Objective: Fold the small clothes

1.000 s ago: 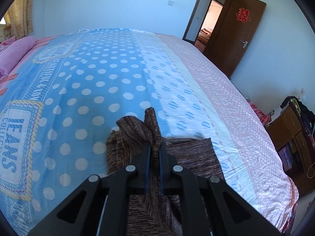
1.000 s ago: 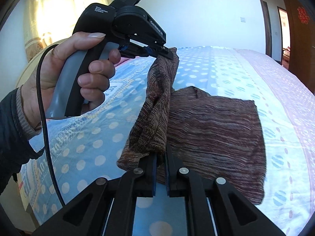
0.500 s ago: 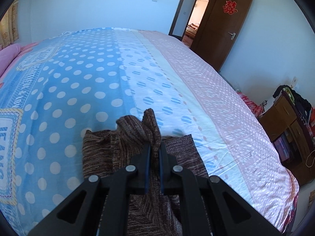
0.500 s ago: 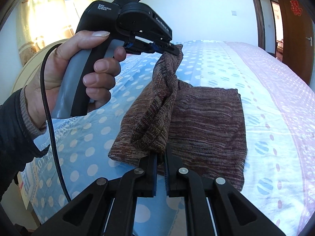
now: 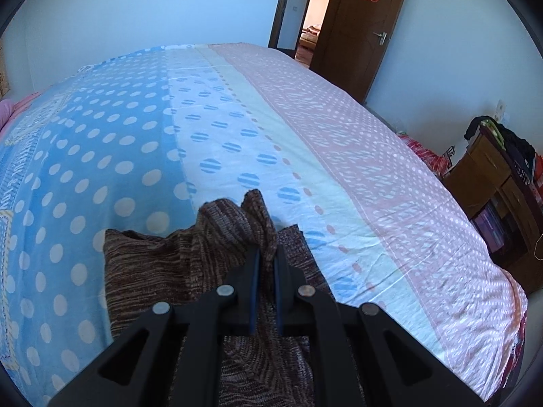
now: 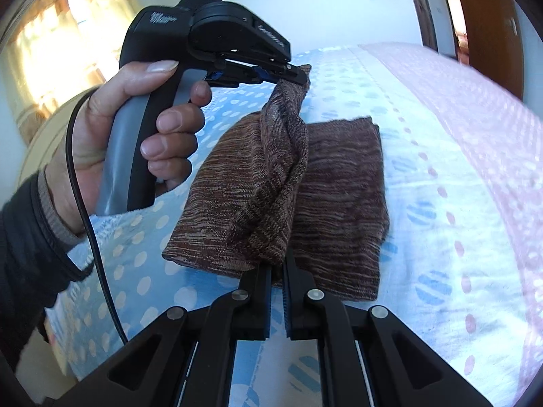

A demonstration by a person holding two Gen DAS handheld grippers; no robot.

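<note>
Right wrist view: both my jaws are clenched on the brown knitted garment (image 6: 339, 183) over the polka-dot bed (image 6: 441, 203), white lettering on my left gripper (image 6: 298, 76) too blurred to read.

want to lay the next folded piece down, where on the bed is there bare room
Bare: the blue dotted sheet left of and beyond the brown garment, and the pale strip with the pink band to its right. Crowded: the near middle, where the left gripper and right gripper both pinch the garment's lifted edge.
</note>
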